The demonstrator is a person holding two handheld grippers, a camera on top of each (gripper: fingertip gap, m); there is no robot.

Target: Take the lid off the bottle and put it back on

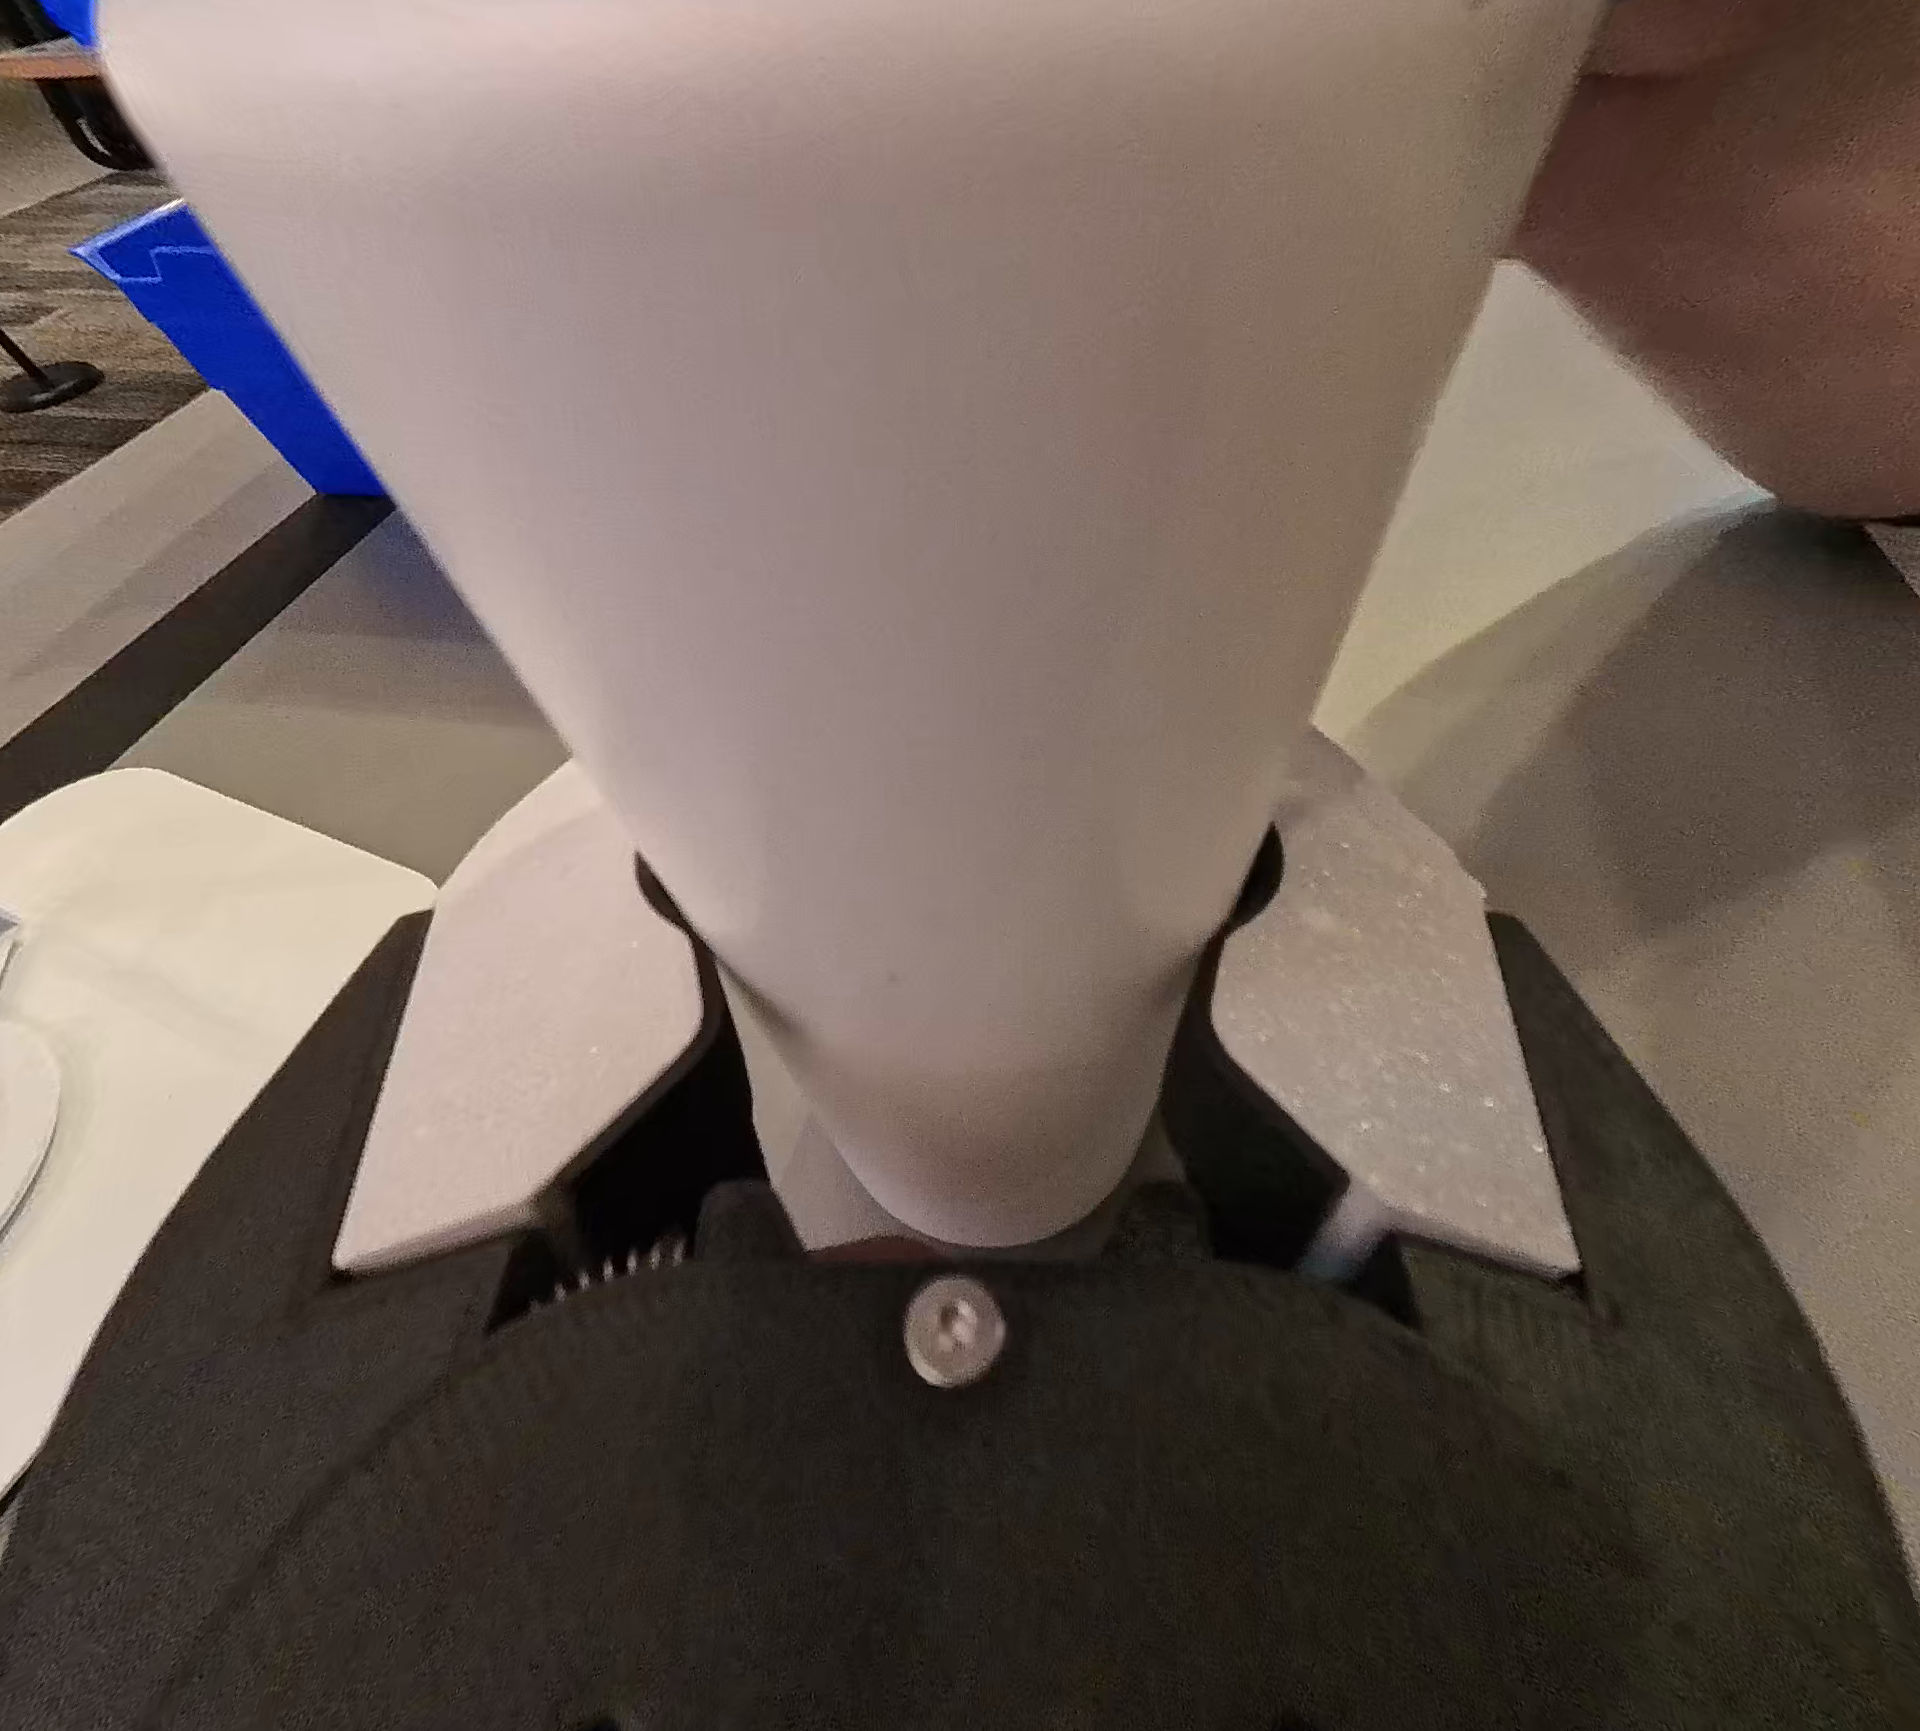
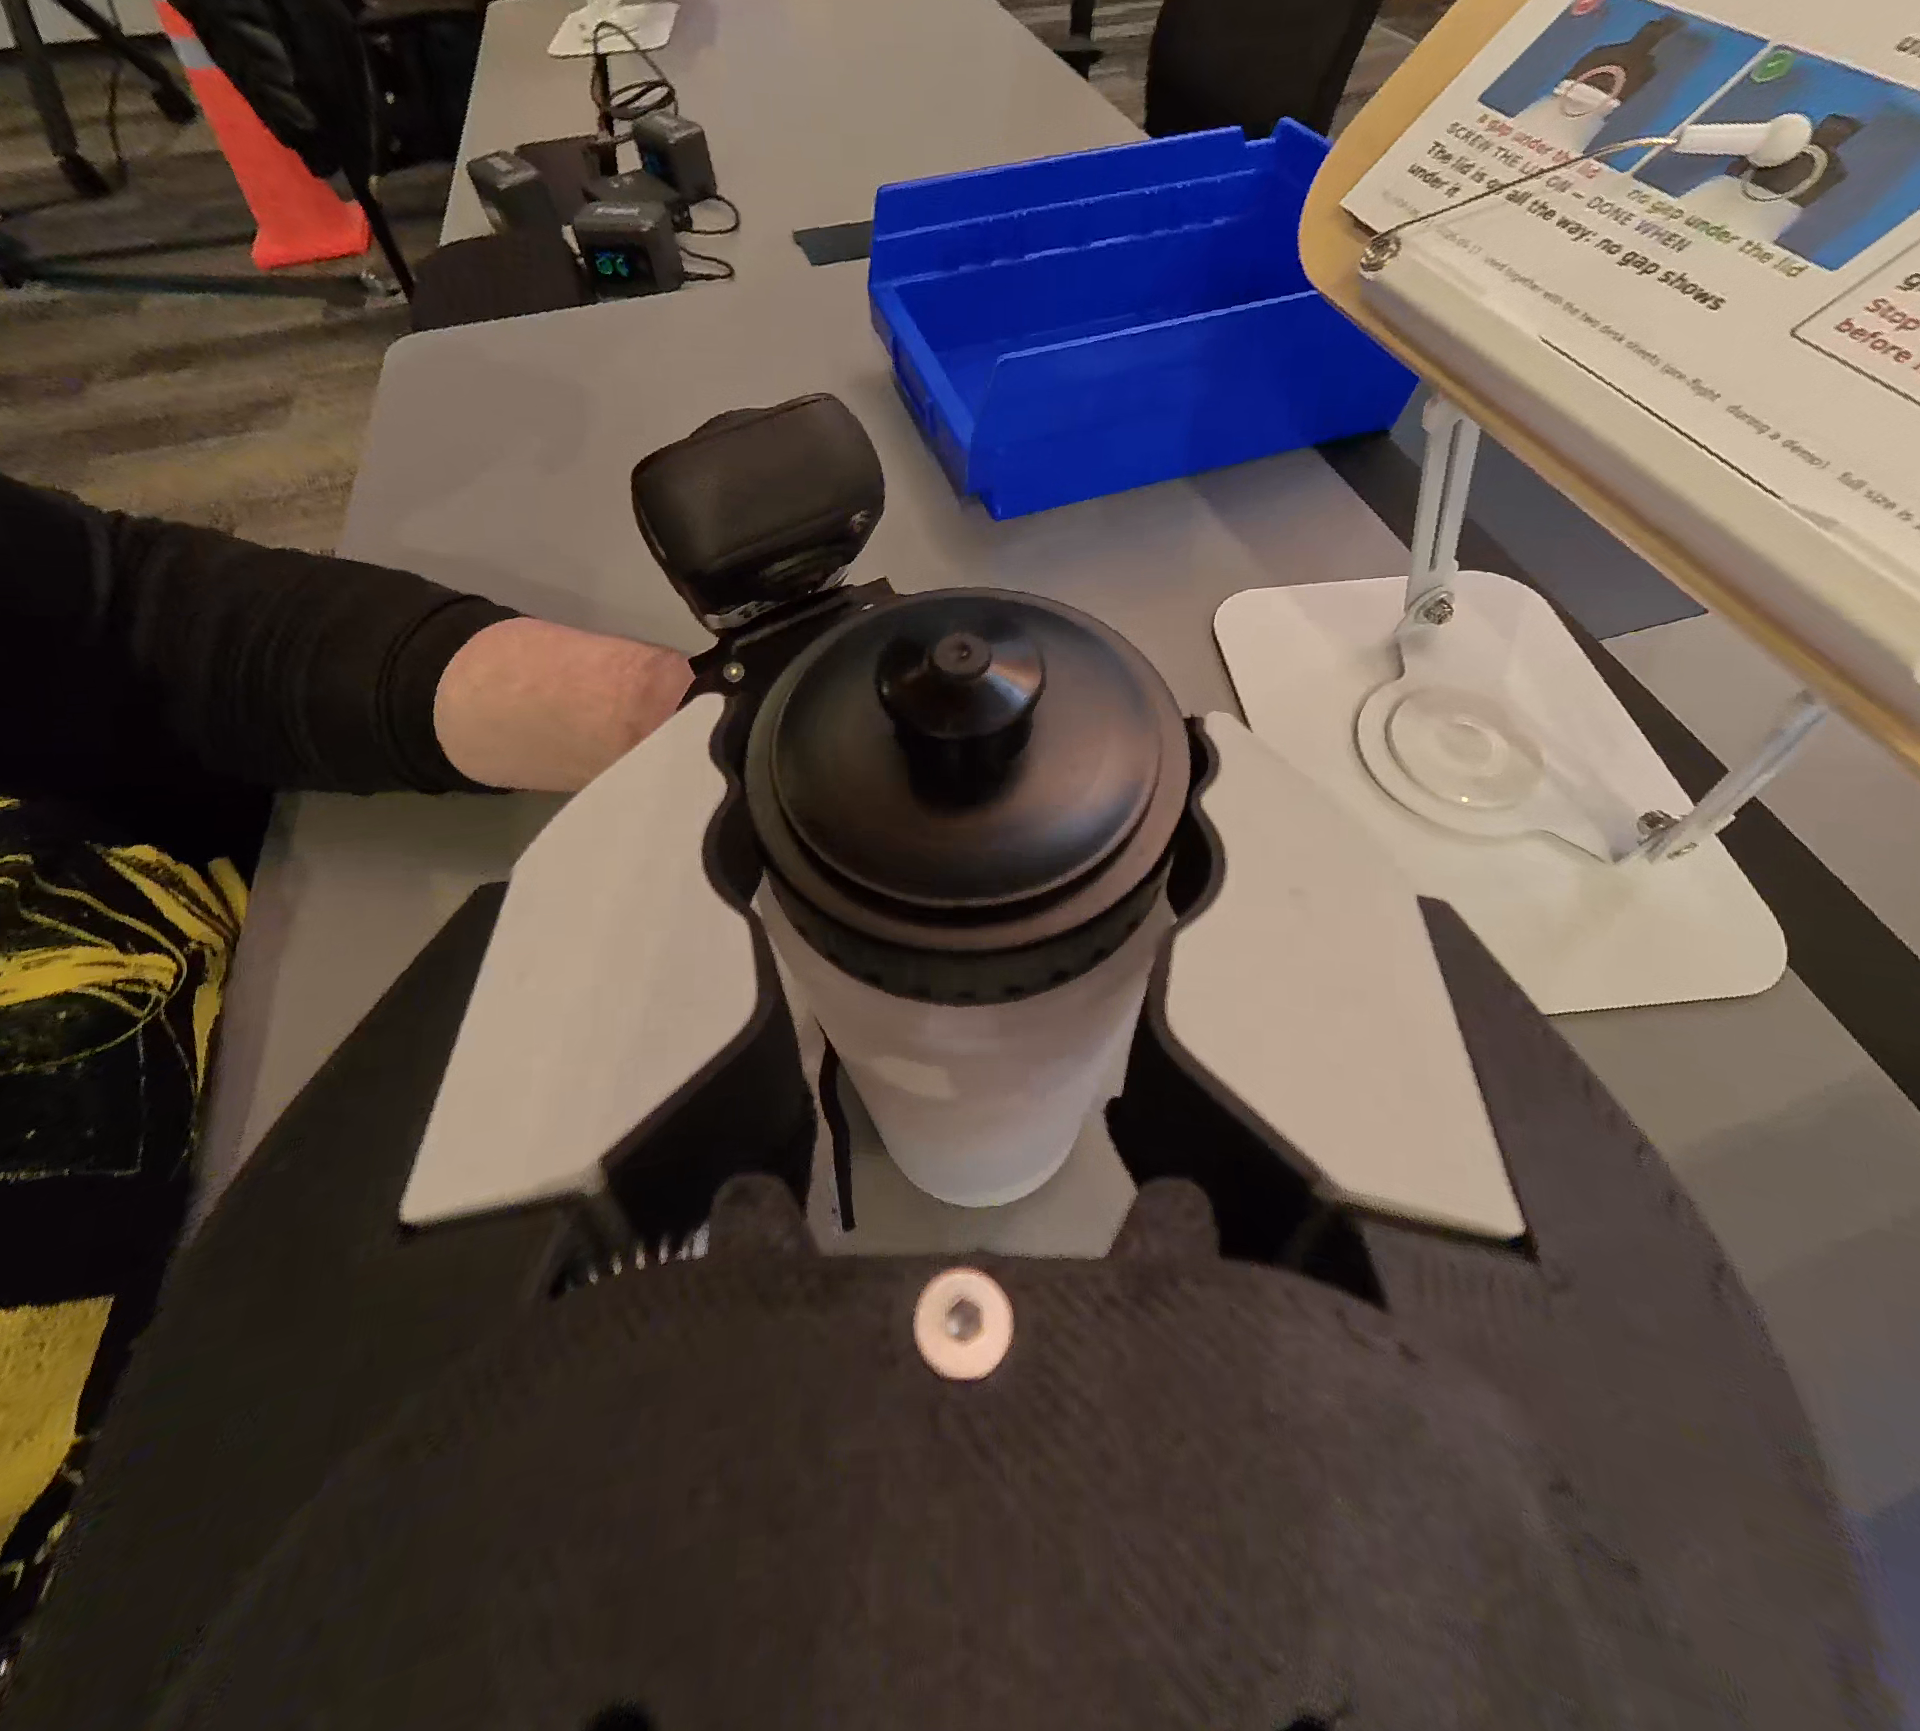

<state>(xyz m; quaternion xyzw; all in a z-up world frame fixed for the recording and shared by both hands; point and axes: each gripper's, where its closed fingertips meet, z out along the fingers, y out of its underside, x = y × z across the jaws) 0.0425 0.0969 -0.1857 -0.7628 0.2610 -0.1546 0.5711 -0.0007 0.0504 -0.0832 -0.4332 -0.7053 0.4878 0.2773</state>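
Two hand-held grippers engaged: left hand-held gripper clamps translucent white plastic bottle upright on grey worktop; right hand-held gripper closed around black screw lid. Advice: twist squarely, body steady.

Grey table: blue bin, white stand base, black chargers.

Both grippers look the same – textured black printed bodies, flat pale grey fingers, a silver screw dead centre and a little spring peeking out. The person wears a black sleeve.
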